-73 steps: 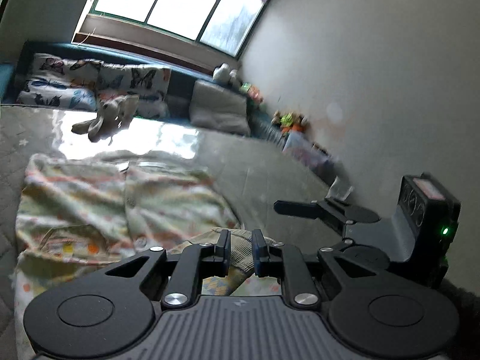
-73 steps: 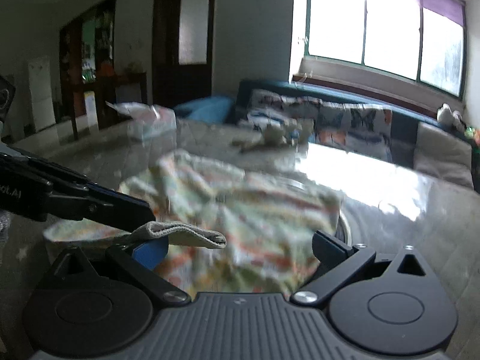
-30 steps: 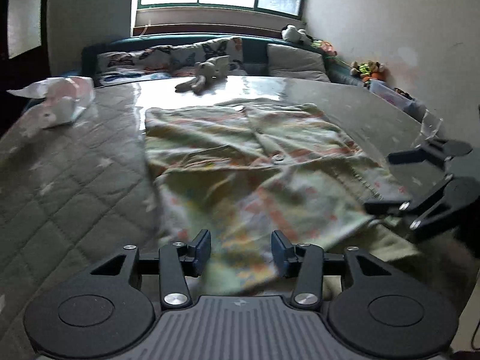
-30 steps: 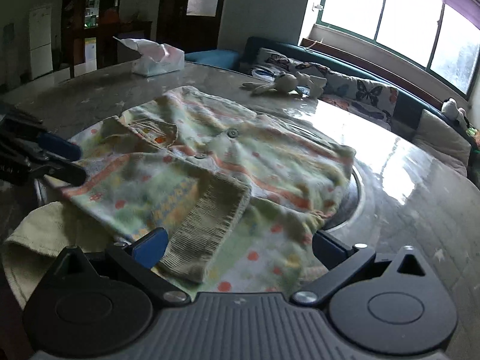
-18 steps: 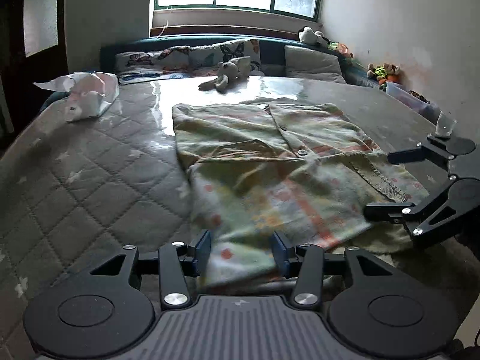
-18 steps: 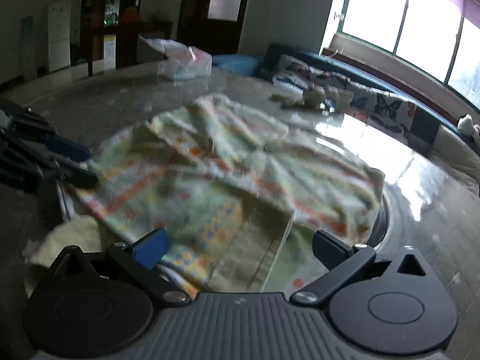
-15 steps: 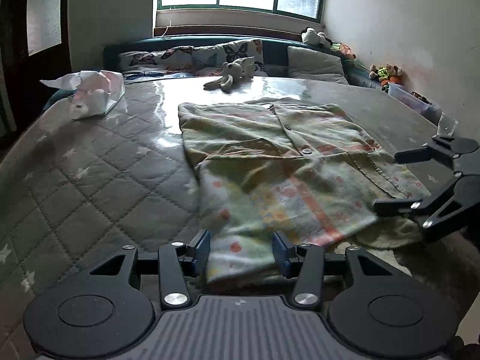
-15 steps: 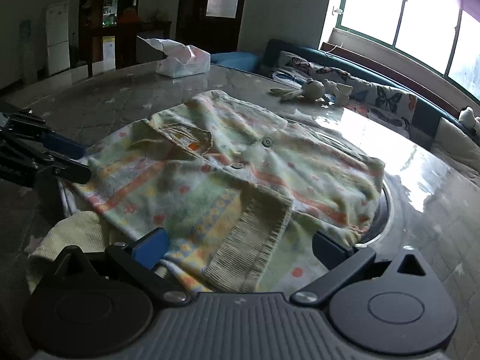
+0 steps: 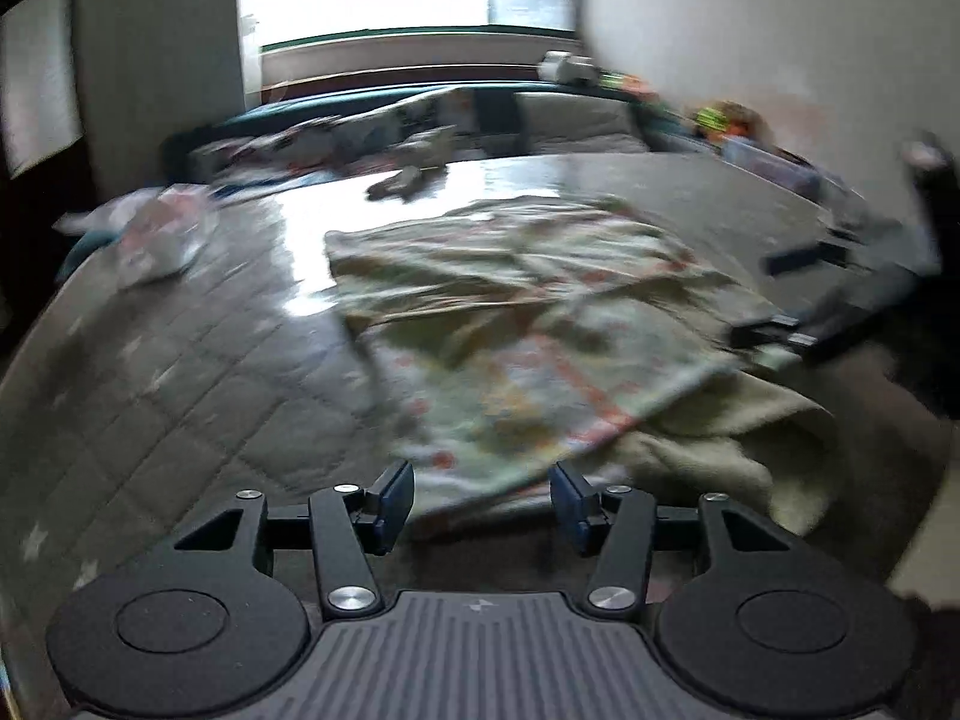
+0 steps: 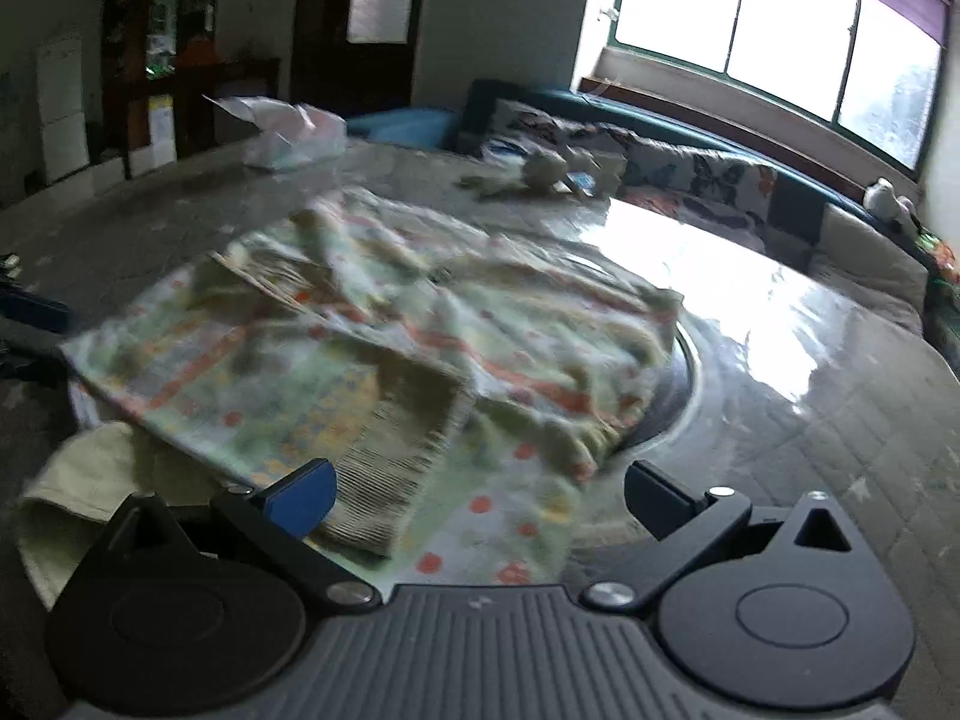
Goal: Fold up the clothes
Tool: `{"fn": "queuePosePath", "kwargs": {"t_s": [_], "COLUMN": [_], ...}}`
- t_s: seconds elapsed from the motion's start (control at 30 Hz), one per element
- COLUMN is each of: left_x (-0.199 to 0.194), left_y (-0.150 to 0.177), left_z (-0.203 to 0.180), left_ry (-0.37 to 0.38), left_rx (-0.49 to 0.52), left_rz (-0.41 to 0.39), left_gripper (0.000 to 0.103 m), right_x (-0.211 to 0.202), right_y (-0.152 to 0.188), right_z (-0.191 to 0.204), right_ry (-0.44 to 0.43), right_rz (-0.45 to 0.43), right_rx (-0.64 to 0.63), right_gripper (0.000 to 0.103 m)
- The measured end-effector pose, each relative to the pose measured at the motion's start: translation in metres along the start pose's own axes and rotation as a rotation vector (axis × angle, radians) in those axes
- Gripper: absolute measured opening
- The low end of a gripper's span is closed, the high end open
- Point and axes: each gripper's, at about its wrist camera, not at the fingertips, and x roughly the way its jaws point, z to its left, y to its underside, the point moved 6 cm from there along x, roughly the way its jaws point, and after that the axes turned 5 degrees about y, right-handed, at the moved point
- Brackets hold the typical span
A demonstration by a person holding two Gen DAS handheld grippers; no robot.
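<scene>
My left gripper [image 9: 483,495] is released, its fingers spread apart just short of the near hem of the patterned cardigan [image 9: 528,324]. My right gripper [image 10: 480,489] is spread wide too, grasping nothing, with the ribbed cuff [image 10: 396,450] lying between its fingers. The cardigan lies spread on the quilted counter [image 9: 168,372], over a pale yellow cloth [image 10: 90,474].

My work surface is a round table [image 10: 840,420] under a grey quilted star-print cover, glossy where window light hits. Directly on it: a patterned cardigan [image 10: 372,348] spread flat, one sleeve folded across its front; a pale yellow-green cloth [image 9: 720,444] partly beneath its near hem; a tissue pack [image 10: 288,138] and a plush rabbit [image 10: 540,171] toward the far edge.
</scene>
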Motion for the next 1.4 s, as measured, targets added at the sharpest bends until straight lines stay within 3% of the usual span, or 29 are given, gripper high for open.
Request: {"fn": "queuePosePath", "kwargs": {"t_s": [0.2, 0.37, 0.57, 0.73, 0.83, 0.9, 0.97, 1.17, 1.37, 1.4], "left_x": [0.002, 0.011, 0.016, 0.018, 0.018, 0.019, 0.019, 0.018, 0.028, 0.029], "left_y": [0.008, 0.009, 0.003, -0.006, -0.011, -0.016, -0.021, -0.048, -0.062, -0.062], "left_z": [-0.043, -0.062, -0.072, -0.074, -0.075, -0.07, -0.063, -0.035, -0.024, -0.023], "left_ry": [0.062, 0.097, 0.114, 0.158, 0.184, 0.2, 0.212, 0.218, 0.219, 0.219], "left_rx": [0.24, 0.321, 0.376, 0.355, 0.342, 0.305, 0.255, 0.057, -0.012, -0.017], "left_rz": [0.01, -0.003, -0.054, -0.095, -0.119, -0.124, -0.128, -0.159, -0.159, -0.155], "left_gripper": [0.054, 0.054, 0.054, 0.041, 0.028, 0.013, 0.008, 0.005, 0.005, 0.005], "right_x": [-0.005, -0.002, -0.015, -0.026, -0.036, -0.043, -0.049, -0.058, -0.049, -0.045], "right_y": [0.006, 0.013, 0.004, 0.005, 0.007, 0.008, 0.01, 0.019, 0.008, 0.005], "right_z": [-0.01, -0.015, -0.017, -0.011, -0.005, -0.002, 0.003, 0.031, 0.053, 0.056], "right_ry": [0.017, 0.006, -0.003, -0.028, -0.056, -0.075, -0.095, -0.169, -0.189, -0.198], "right_rz": [0.006, 0.028, -0.017, -0.02, -0.022, -0.023, -0.024, -0.017, -0.076, -0.079], "right_rx": [0.033, 0.069, 0.055, -0.033, -0.079, -0.109, -0.143, -0.282, -0.318, -0.312], "right_gripper": [0.103, 0.103, 0.103, 0.103, 0.103, 0.102, 0.098, 0.089, 0.078, 0.071]}}
